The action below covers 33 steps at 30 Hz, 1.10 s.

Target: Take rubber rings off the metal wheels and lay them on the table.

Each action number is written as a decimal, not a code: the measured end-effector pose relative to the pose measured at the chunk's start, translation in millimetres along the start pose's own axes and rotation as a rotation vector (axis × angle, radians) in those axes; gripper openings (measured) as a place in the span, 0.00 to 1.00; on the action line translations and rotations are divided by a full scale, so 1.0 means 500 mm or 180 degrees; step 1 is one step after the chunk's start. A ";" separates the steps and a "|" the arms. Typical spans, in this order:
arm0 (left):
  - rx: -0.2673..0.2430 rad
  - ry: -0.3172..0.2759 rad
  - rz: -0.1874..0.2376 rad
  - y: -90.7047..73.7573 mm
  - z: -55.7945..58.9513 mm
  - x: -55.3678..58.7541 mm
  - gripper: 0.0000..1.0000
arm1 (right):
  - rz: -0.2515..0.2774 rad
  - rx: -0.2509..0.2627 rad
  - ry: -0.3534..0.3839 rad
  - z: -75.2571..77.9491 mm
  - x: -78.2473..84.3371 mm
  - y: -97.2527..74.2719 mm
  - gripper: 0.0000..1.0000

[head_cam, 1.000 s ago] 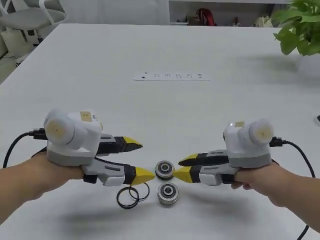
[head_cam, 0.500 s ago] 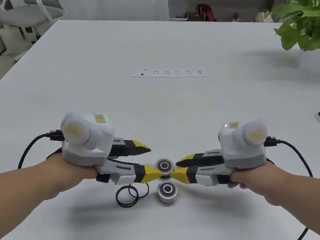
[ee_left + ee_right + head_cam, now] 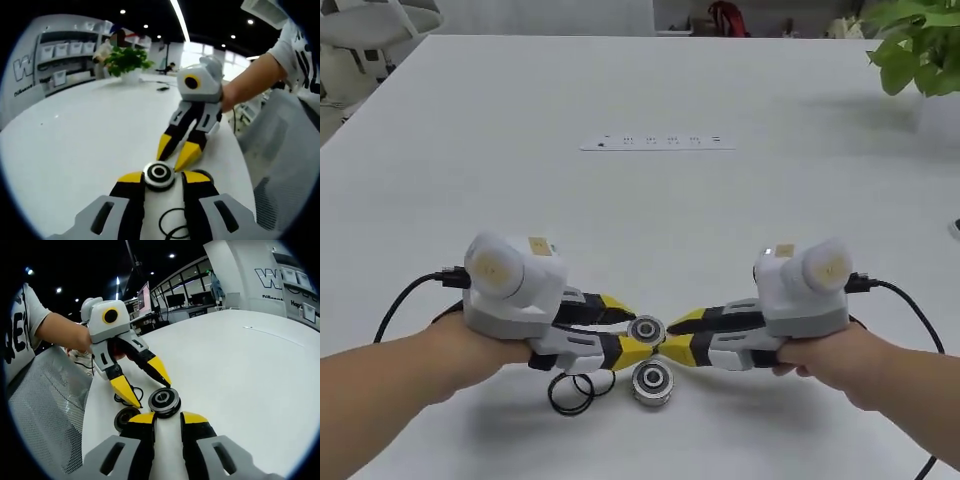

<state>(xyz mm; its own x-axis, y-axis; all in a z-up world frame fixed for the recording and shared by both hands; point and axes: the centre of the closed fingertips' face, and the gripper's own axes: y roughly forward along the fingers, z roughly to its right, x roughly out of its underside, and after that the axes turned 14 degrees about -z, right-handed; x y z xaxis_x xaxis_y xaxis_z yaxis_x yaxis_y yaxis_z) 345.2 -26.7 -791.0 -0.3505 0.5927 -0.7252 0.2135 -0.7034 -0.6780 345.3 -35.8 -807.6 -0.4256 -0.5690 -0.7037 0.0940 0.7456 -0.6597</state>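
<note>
My left tool [image 3: 626, 327] and my right tool [image 3: 675, 336] meet tip to tip near the front edge of the white worktop [image 3: 650, 220], with one metal wheel [image 3: 646, 330] between them. In the left gripper view this wheel sits between my two yellow tips, one on each side of its rim. The tips look very close to it, but I cannot tell if they really press on it. The jaws of my right tool stand apart – in the right gripper view the wheel is just in front of their tips, not between them. A second wheel [image 3: 652, 383] lies flat on the worktop a little nearer to me. Just left of it lie two black rubber rings [image 3: 575, 391], overlapping each other, partly under my left tool. Farther away on the worktop lies a white power strip [image 3: 657, 143], and the leaves of a green plant [image 3: 915, 45] show at the far right corner.
</note>
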 end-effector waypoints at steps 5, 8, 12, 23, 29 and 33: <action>-0.0096 0.0083 -0.0025 0.001 -0.007 0.001 0.26 | -0.0001 -0.0001 -0.0011 0.001 0.000 0.000 0.17; -0.0189 0.0273 -0.0085 0.002 -0.008 0.002 0.23 | 0.0003 0.0001 -0.0010 0.001 0.001 0.001 0.16; -0.0154 0.0370 -0.0102 0.003 0.001 -0.001 0.18 | 0.0000 0.0004 -0.0016 0.001 0.001 0.001 0.16; -0.0180 0.0133 0.0006 0.003 -0.006 -0.003 0.14 | -0.0012 -0.0006 -0.0049 -0.005 0.001 0.004 0.15; -0.0161 -0.0006 0.0098 0.003 -0.004 -0.003 0.13 | -0.0031 0.0004 -0.0063 -0.007 0.002 0.006 0.13; -0.0205 0.0019 0.0114 0.004 -0.001 -0.002 0.13 | -0.0049 0.0043 0.0038 -0.002 0.007 0.002 0.02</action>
<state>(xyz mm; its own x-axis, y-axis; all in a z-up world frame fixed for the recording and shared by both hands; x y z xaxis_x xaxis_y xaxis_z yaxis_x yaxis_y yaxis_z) 346.3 -28.5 -791.8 -0.3361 0.5701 -0.7497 0.2841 -0.6975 -0.6578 343.1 -36.6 -810.5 -0.4378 -0.5760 -0.6903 0.0994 0.7320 -0.6740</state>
